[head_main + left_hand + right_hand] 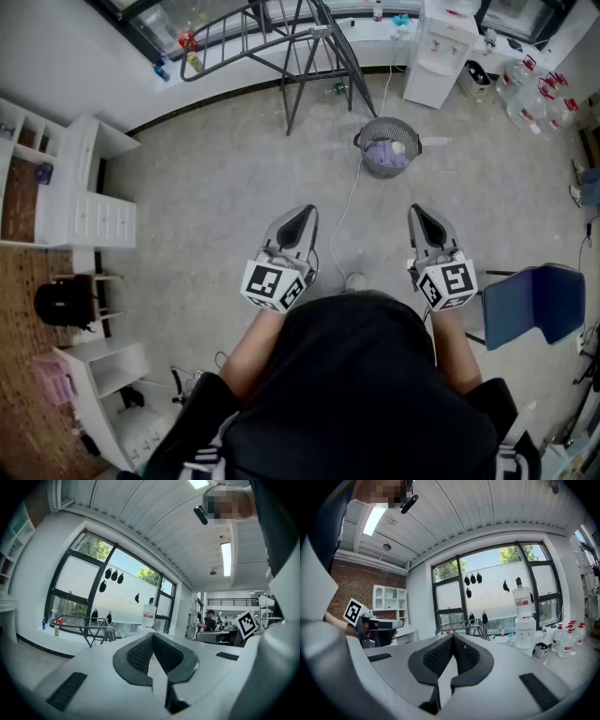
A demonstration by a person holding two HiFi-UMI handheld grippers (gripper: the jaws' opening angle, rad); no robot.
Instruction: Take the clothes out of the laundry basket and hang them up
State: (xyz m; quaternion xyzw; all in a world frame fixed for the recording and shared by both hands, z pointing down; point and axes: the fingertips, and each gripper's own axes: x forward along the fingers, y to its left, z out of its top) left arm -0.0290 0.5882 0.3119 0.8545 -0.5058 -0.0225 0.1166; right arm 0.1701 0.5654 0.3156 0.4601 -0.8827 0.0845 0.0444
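We hold the left gripper (300, 220) and the right gripper (420, 220) side by side before the body, both aimed roughly level toward the window (497, 588). Each pair of dark ribbed fingers (139, 654) is pressed together with nothing between, so we judge this a ready pose before any reach. The round grey wire-mesh laundry basket (364, 141) stands on the floor well ahead of both grippers, with lilac clothes (382, 152) bunched inside. Beyond it, near the window, stands the dark metal folding drying rack (281, 42), with no garment that we can see on it. It is probably kept near the basket so that clothes travel a short way.
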